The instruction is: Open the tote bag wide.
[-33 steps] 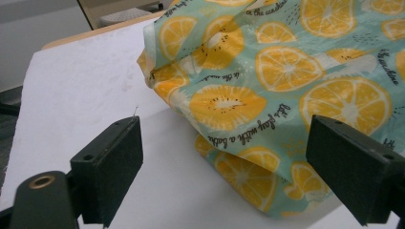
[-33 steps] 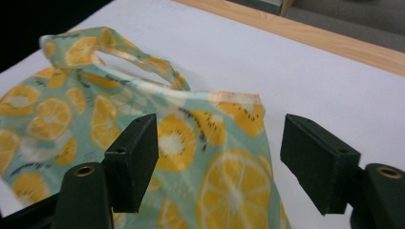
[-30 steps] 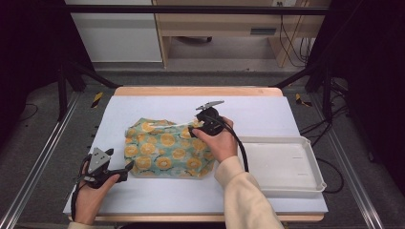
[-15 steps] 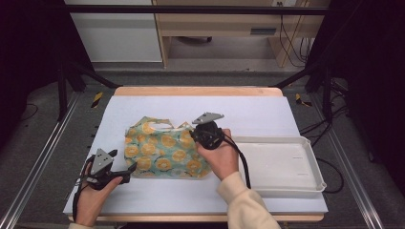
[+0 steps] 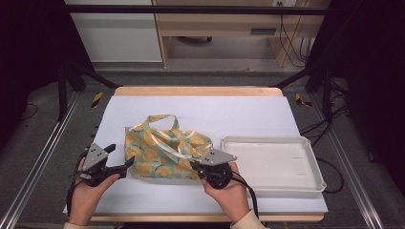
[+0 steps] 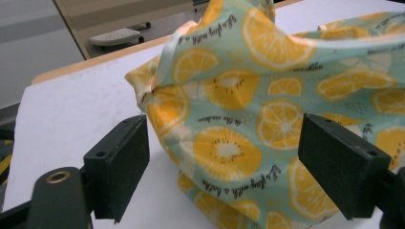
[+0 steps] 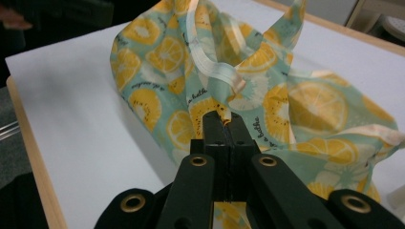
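Our right gripper pinches the soft, light fruit-print bag mid-table, seemingly at a strap, while our left gripper gapes wide at its limp near corner.

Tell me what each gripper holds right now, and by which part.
The right gripper is shut on the bag, pinching a fold at its near right edge. The left gripper is open around the bag's corner, holding nothing.

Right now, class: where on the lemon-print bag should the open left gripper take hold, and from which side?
Grip the bag's near left corner edge, coming in level from the left. The left gripper already straddles that bulging corner with jaws wide, the cloth stands raised off the white mat there, and the right gripper pinches the opposite edge.
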The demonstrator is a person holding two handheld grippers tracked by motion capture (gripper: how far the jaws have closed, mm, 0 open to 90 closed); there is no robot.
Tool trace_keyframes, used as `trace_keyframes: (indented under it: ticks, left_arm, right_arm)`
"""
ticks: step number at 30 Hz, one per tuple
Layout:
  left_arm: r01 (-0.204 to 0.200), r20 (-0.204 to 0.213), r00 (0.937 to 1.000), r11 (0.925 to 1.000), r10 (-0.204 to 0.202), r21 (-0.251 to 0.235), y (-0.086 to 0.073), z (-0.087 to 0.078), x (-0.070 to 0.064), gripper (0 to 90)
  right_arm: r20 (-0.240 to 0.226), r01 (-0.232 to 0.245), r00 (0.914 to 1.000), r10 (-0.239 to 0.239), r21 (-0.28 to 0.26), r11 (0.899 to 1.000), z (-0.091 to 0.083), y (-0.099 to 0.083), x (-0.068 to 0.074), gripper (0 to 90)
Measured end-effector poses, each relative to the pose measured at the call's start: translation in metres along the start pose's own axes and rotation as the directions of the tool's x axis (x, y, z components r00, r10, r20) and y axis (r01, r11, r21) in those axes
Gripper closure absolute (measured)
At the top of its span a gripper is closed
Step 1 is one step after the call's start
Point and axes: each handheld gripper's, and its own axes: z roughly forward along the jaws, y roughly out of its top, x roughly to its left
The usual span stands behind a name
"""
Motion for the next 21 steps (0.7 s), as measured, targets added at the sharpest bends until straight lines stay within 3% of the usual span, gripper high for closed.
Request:
trace_keyframes:
  ticks: [2,5,6,9,13,15,18,21]
  left_arm:
    - [-0.005,0.021,0.9998,0.9999,0.006,-0.016,0.008,0.001,0.001,17.8]
    - [-0.022,0.021,0.9995,0.9998,0.022,-0.001,0.022,0.009,0.004,17.1]
    - [-0.033,0.047,0.9983,0.9994,0.034,-0.008,0.031,0.016,0.01,17.0]
    - [-0.021,0.083,0.9963,0.9997,0.023,-0.015,0.04,0.024,0.013,16.6]
    - [-0.042,0.08,0.9959,0.9991,0.041,0.009,0.062,0.038,0.014,16.1]
    - [-0.063,0.093,0.9938,0.9979,0.061,0.015,0.069,0.047,0.017,15.9]
    - [-0.062,0.122,0.9908,0.9977,0.058,0.027,0.078,0.063,0.019,16.4]
    - [-0.097,0.159,0.9834,0.9933,0.086,0.062,0.083,0.08,0.027,16.3]
  right_arm:
    - [-0.004,0.012,0.9999,-0.012,0.008,1.0,-0.002,-0.003,0.002,90.0]
    - [0.0,0.023,0.9997,-0.023,0.013,1.0,-0.002,-0.008,0.002,90.0]
    - [-0.001,0.02,0.9998,-0.019,0.02,1.0,0.0,-0.01,0.003,90.0]
    - [-0.001,0.028,0.9996,-0.028,0.027,0.999,0.0,-0.013,0.003,90.0]
    - [-0.008,0.029,0.9996,-0.029,0.032,0.999,0.001,-0.015,0.005,90.0]
    - [-0.008,0.039,0.9992,-0.039,0.044,0.998,0.002,-0.016,0.006,90.0]
    - [-0.007,0.058,0.9983,-0.058,0.055,0.997,0.003,-0.017,0.008,90.0]
    - [-0.005,0.066,0.9978,-0.066,0.057,0.996,0.003,-0.018,0.009,90.0]
